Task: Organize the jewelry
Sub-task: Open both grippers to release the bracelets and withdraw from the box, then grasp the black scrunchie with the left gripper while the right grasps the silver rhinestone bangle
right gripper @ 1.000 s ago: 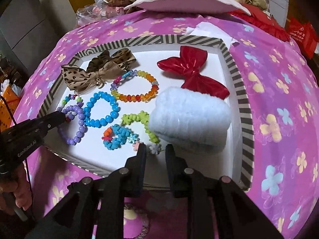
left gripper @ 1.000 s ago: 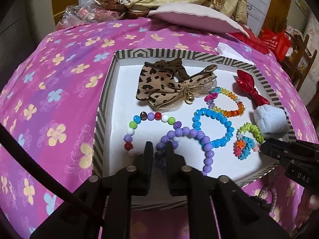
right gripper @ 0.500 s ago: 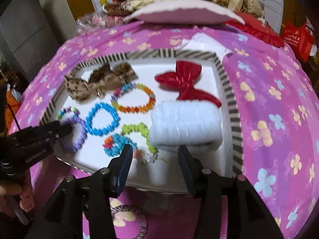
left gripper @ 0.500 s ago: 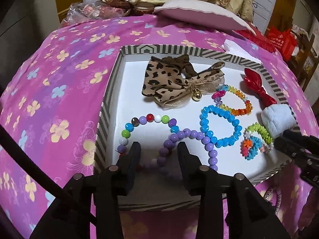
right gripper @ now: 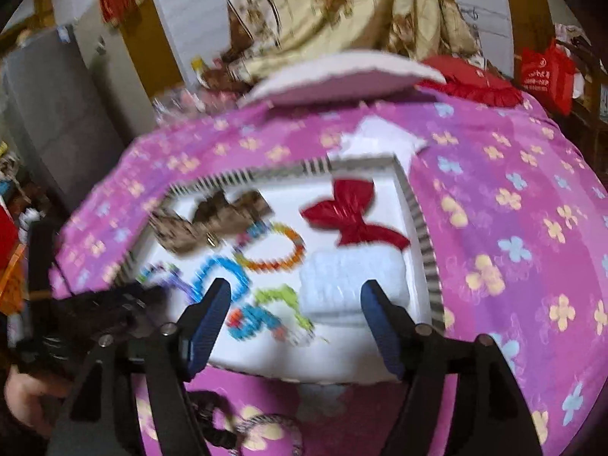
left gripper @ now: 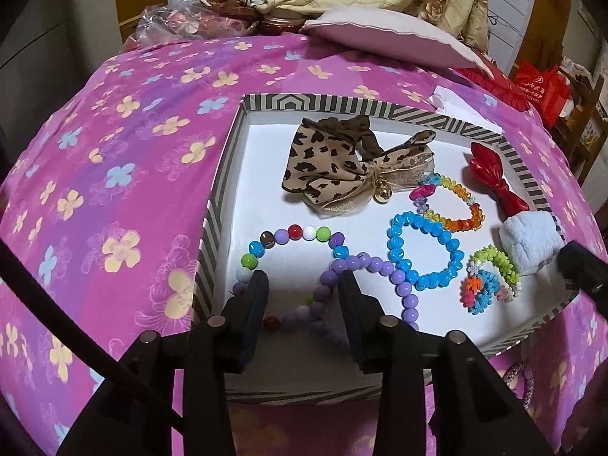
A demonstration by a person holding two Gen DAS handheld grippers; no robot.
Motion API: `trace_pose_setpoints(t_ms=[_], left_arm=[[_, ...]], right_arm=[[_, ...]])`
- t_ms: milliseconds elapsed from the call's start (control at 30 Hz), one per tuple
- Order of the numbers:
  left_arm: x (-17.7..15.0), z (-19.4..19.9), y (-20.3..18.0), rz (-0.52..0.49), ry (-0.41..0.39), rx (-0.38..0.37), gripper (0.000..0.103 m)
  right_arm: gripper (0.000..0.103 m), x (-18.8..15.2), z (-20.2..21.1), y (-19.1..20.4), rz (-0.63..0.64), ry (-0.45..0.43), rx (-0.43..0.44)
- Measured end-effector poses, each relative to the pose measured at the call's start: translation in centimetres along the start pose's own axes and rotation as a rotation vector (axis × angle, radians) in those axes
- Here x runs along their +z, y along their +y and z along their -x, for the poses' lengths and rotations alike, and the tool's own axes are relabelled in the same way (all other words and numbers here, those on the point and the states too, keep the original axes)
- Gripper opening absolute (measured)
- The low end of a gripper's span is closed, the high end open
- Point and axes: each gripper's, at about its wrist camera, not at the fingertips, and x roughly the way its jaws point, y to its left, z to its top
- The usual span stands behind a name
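A bed under a pink flowered bedspread (left gripper: 125, 174) is carrying the striped-rim tray (left gripper: 228, 152), where all the jewelry is lying on the white floor. The left tongs (left gripper: 303, 290) are hanging narrowly parted and empty over the near left corner, straddling the multicolour bead bracelet (left gripper: 288, 233) where the purple bead bracelet (left gripper: 399, 277) overlaps it; both loops lie flat. The right tongs (right gripper: 295, 296), whose jaws have just been opening, are gaping wide and empty at the tray's near right, closest to the fluffy white scrunchie (right gripper: 353, 285) and green loop bracelet (right gripper: 279, 296).

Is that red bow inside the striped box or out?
Inside: the red bow lies on the white floor of the striped box, by its right wall.
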Motion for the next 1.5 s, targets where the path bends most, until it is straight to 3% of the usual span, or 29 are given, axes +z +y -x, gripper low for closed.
trace_pose_setpoints(t_ms=[133,467,700,967,1067,1267,1400,1500], left_arm=[[0.0,0.2,0.0,-0.002,-0.007,0.002,0.029],[0.1,0.7,0.2,0.002,-0.025,0.006,0.029],[-0.2,1.2,0.2,0.009,-0.034,0.001,0.029],[-1.2,2.5,0.3,0.003,-0.064,0.009,0.029],[-2.4,3.7,0.5,0.012,-0.091,-0.007,0.029],[-5.5,6.6,0.2,-0.014,-0.183,-0.015,0.029],[-7.8,8.2,0.4,-0.003,-0.204,-0.084,0.029],[-9.4,7.9,-1.2,-0.084,-0.171,-0.131,0.029]], right_arm=[[0.074,0.2,1.5,-0.1,-0.013,-0.078,0.008],[0.074,0.2,4.8,-0.5,-0.034,-0.207,-0.096],[0.074,-2.5,6.5,-0.8,-0.054,-0.179,-0.115],[0.074,-6.6,6.8,-1.4,-0.087,-0.057,-0.171],[0.074,-7.9,6.0,-1.6,-0.093,0.014,-0.204],[0.074,-8.9,5.3,-2.4,-0.094,0.056,-0.254],[0.074,-9.5,4.8,-3.4,-0.113,0.087,-0.261],[0.074,-9.8,4.4,-3.5,-0.106,0.112,-0.263]])
